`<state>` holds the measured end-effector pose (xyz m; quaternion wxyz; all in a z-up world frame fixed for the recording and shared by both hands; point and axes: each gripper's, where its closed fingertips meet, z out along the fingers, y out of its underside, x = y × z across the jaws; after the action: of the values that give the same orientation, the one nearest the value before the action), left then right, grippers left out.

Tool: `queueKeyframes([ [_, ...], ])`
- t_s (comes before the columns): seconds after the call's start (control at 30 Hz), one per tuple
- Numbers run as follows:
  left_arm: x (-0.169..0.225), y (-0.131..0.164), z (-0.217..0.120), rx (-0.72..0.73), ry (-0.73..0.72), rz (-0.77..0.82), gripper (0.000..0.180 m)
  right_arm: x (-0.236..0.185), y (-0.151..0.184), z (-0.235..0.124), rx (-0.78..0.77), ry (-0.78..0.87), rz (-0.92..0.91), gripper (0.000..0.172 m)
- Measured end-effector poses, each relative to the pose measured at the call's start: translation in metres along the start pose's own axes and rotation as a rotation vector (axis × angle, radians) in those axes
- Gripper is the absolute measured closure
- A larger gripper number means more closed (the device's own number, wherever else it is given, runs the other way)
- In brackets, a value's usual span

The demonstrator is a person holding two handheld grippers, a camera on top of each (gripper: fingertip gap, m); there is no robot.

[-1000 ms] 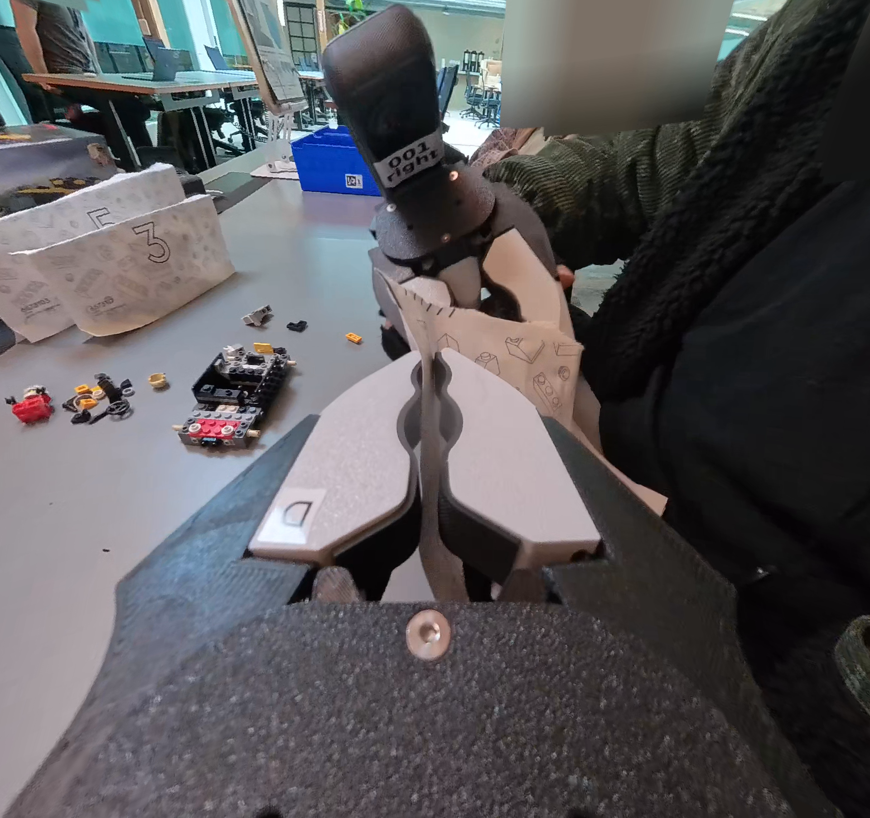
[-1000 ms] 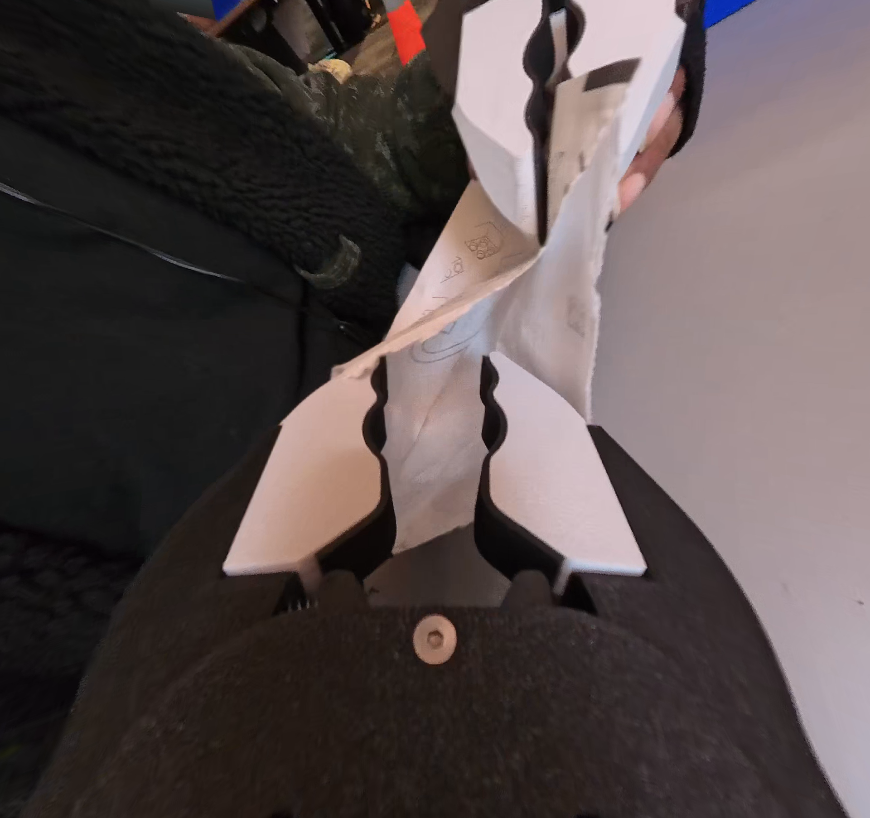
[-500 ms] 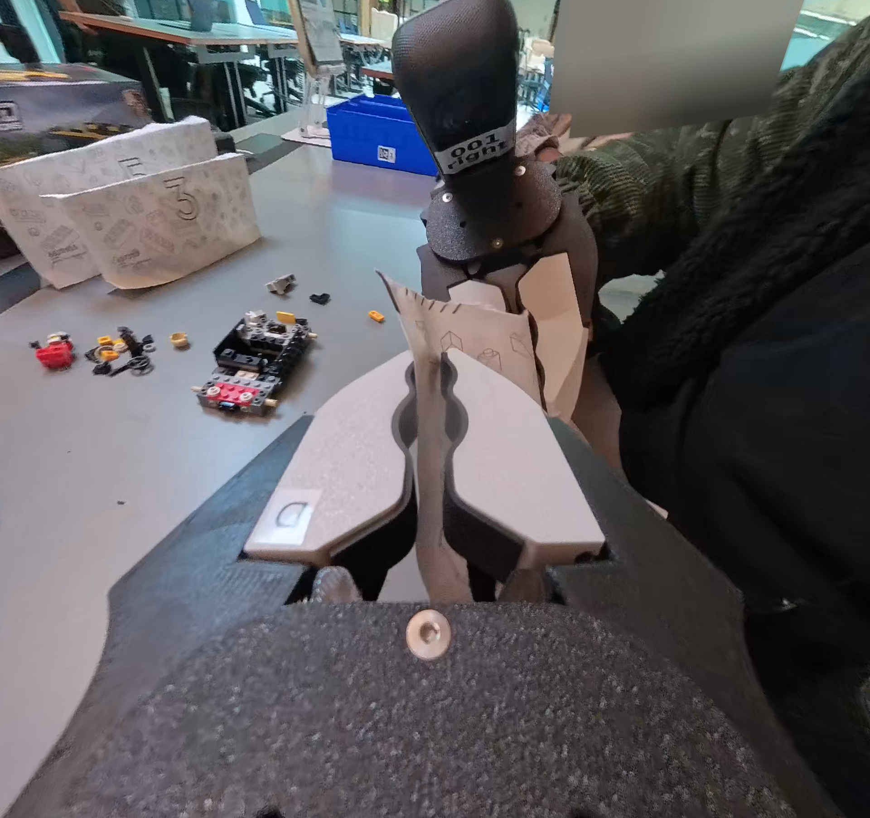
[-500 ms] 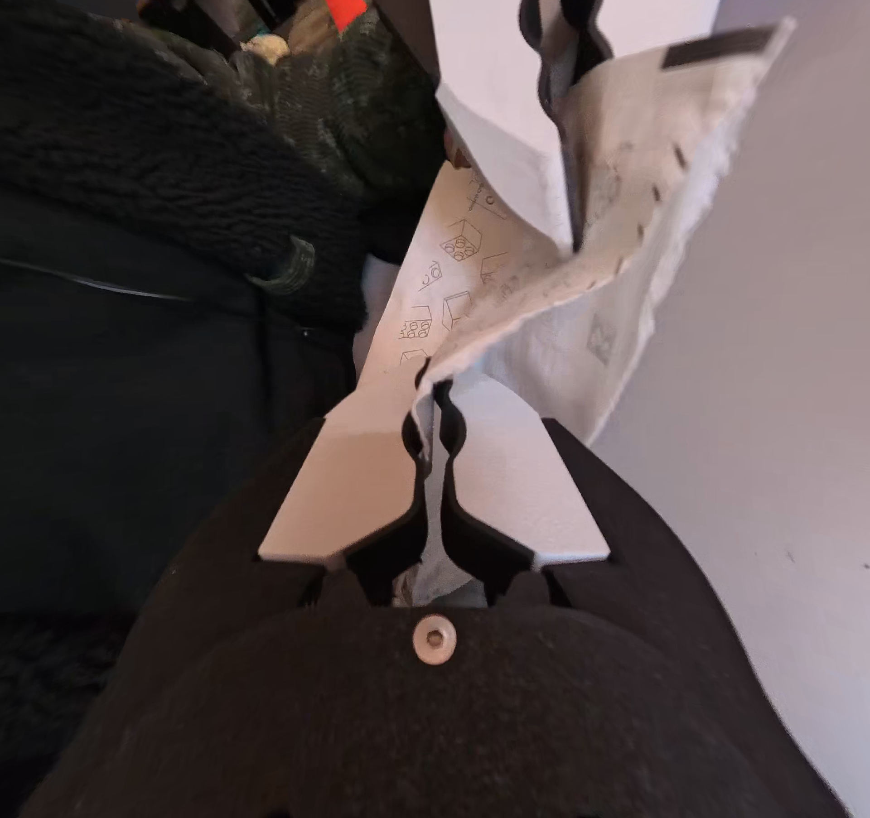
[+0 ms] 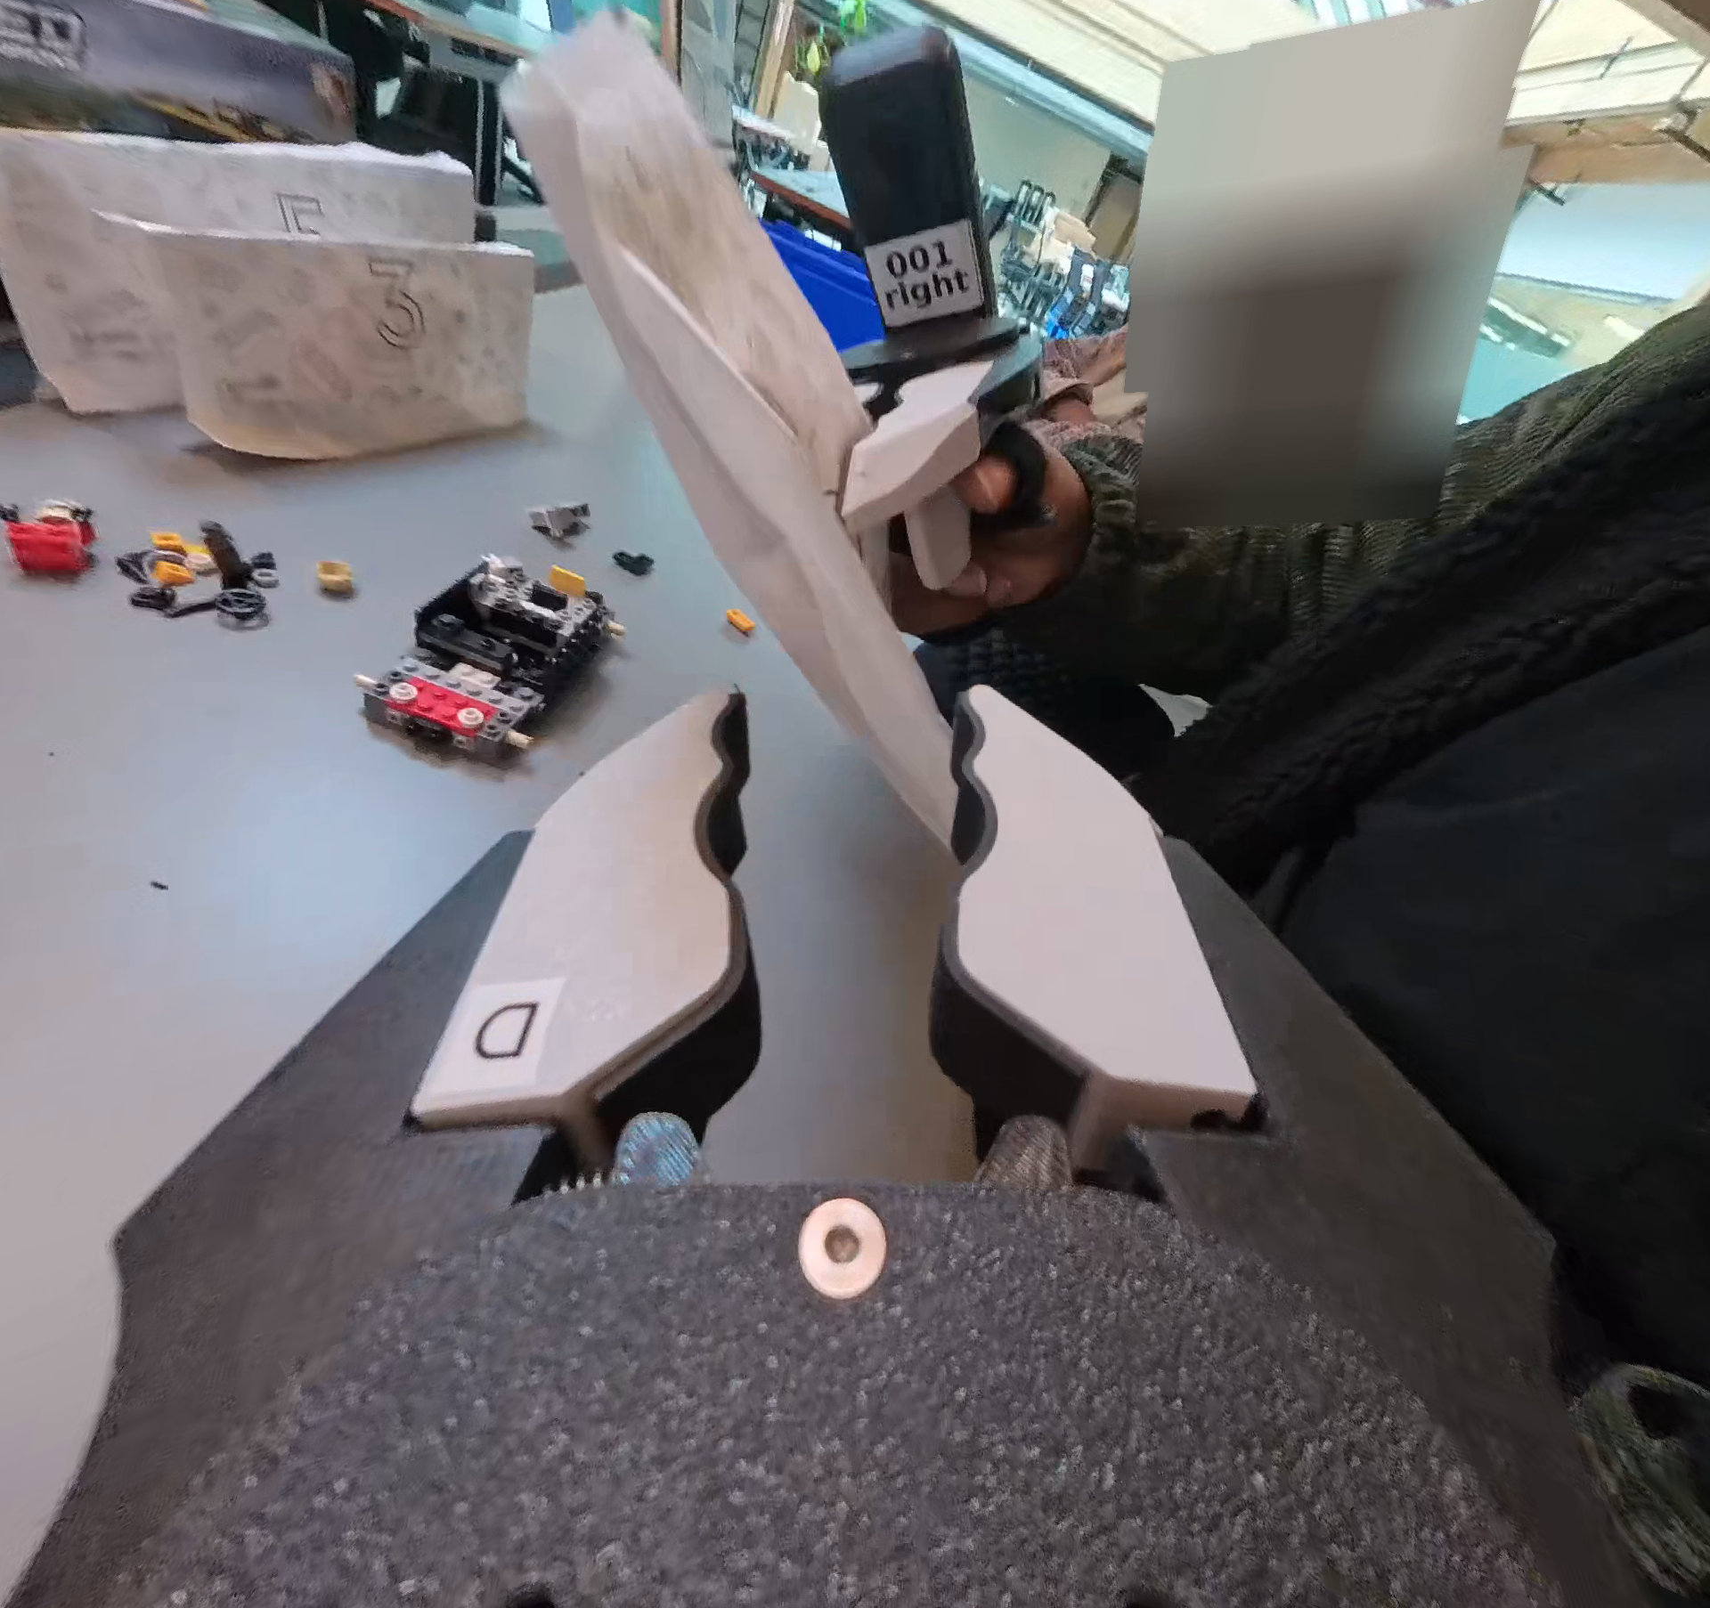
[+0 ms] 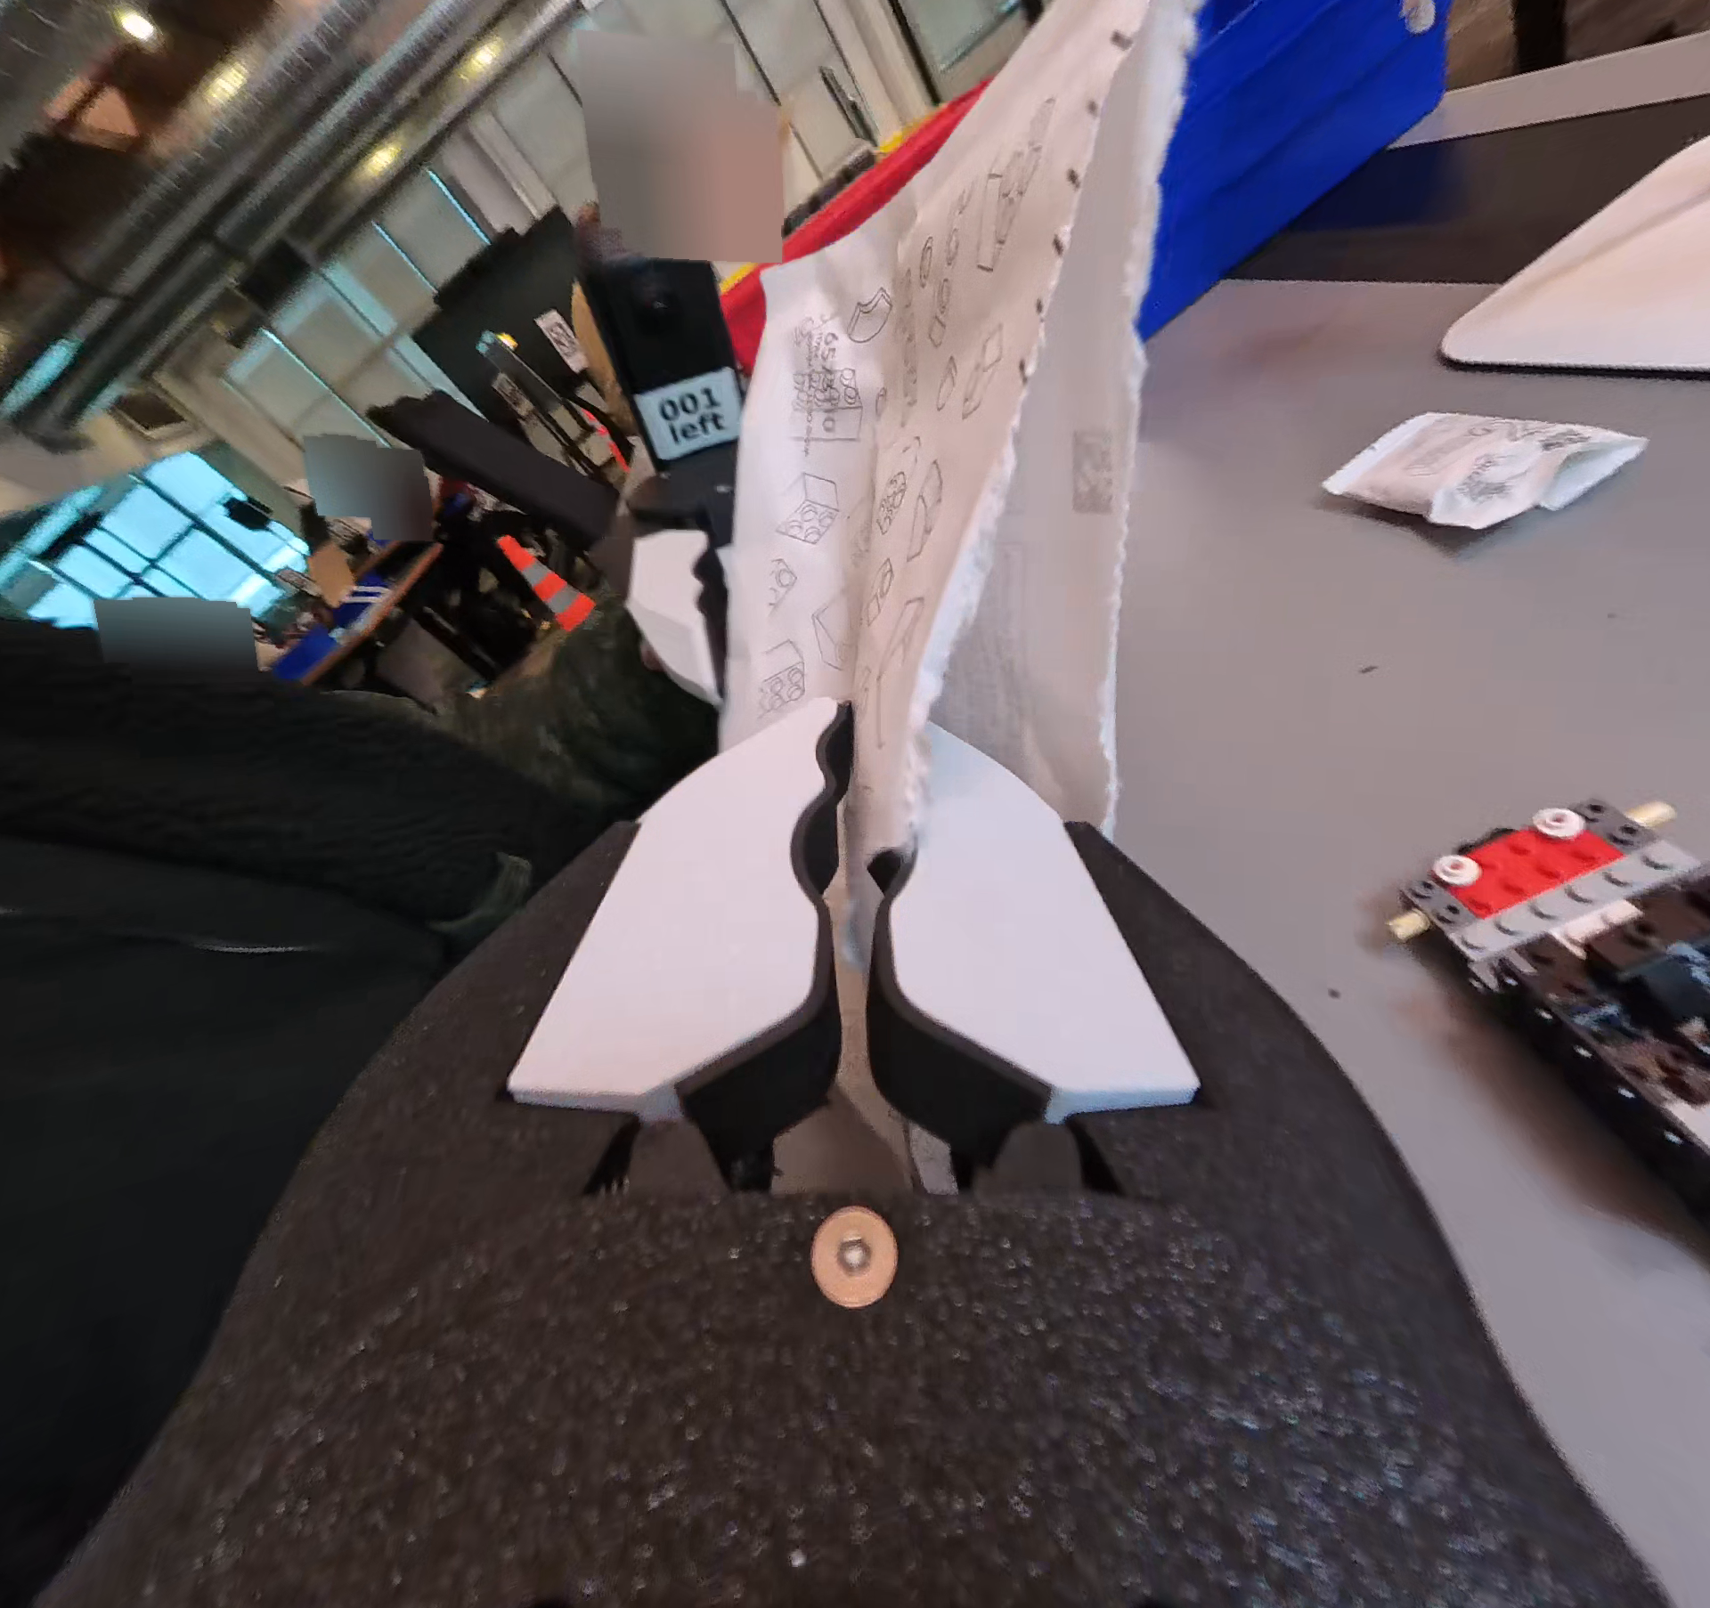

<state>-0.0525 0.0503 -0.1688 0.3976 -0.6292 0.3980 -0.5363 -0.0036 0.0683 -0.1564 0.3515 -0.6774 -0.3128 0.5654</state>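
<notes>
**Letting go on the left, holding on the right**

The left claw [image 5: 847, 731], which was pinched on the white paper bag [image 5: 740, 379] a moment ago, now stands wide open. The bag's lower edge only leans on one inner pad, and the other pad is well clear of it. The right claw [image 6: 879, 787] has clamped shut on the bag's torn edge and holds it alone, up in the air just beyond the half-built brick model [image 5: 490, 648] on the grey counter [image 5: 231, 824].

Loose brick pieces [image 5: 185, 560] lie left of the model. Two more paper bags [image 5: 352, 342] stand behind it, each printed with a large numeral. The held bag bears line drawings of bricks and some small print. Each claw's handle has a white label, and one left finger carries a lettered sticker [image 5: 500, 1032].
</notes>
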Motion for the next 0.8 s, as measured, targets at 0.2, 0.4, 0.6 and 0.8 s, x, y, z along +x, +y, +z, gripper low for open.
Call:
queueKeyframes([
  [0.2, -0.015, 0.001, -0.006, 0.017, -0.008, -0.078, 0.152, -0.030, -0.001, -0.001, 0.039, -0.252, 0.067, 0.172],
  [0.4, -0.006, 0.004, 0.001, 0.009, 0.048, -0.075, 0.138, -0.066, 0.015, -0.013, -0.024, -0.576, 0.091, 0.172],
  [0.6, -0.008, -0.009, -0.015, 0.045, 0.002, 0.035, 0.134, -0.027, 0.021, -0.005, -0.091, -0.278, -0.013, 0.172],
  [0.8, -0.007, -0.041, -0.035, 0.023, -0.163, 0.267, 0.144, -0.002, 0.046, -0.006, -0.480, 0.059, -0.353, 0.172],
])
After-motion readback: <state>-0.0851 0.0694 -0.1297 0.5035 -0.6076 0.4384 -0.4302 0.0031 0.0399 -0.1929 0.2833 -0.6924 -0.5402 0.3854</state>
